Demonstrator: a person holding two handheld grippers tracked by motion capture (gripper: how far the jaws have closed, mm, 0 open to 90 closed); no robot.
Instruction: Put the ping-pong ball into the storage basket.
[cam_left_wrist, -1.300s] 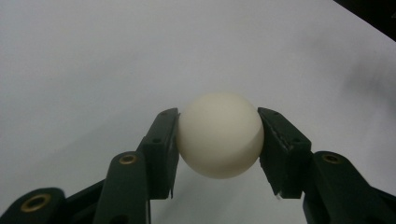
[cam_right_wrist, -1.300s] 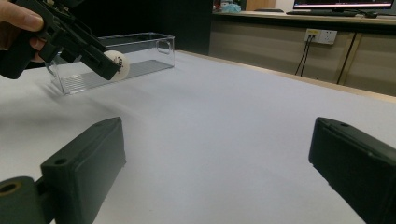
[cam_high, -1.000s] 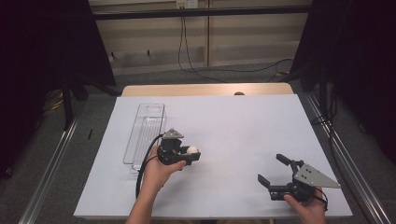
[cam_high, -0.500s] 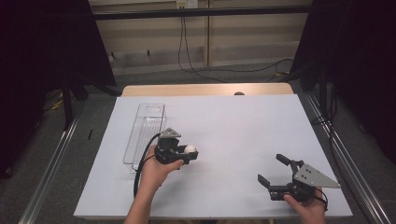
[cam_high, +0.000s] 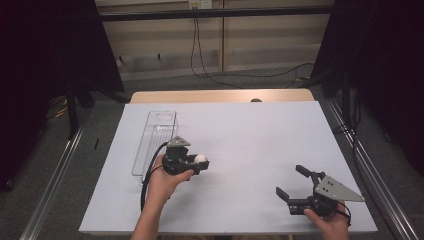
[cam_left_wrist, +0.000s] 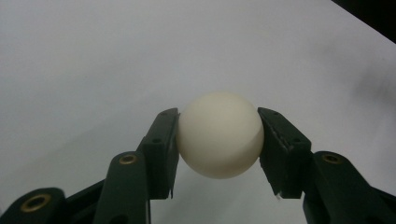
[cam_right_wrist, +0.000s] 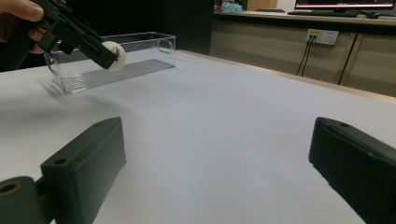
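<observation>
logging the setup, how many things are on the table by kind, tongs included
white ball: 1, clamped in the left tongs
clear plastic bin: 1
tongs: 2, the left ones and the right tongs, which stand open with nothing between them
total: 4

A: What surrounds the white-covered table (cam_high: 260, 130)?
B: Grey floor (cam_high: 65, 165), metal rails (cam_high: 50, 200) either side, black curtains (cam_high: 45, 55).
A: And behind?
B: A beige wall (cam_high: 260, 30) with hanging cables (cam_high: 200, 55) and a socket (cam_right_wrist: 320, 36).
</observation>
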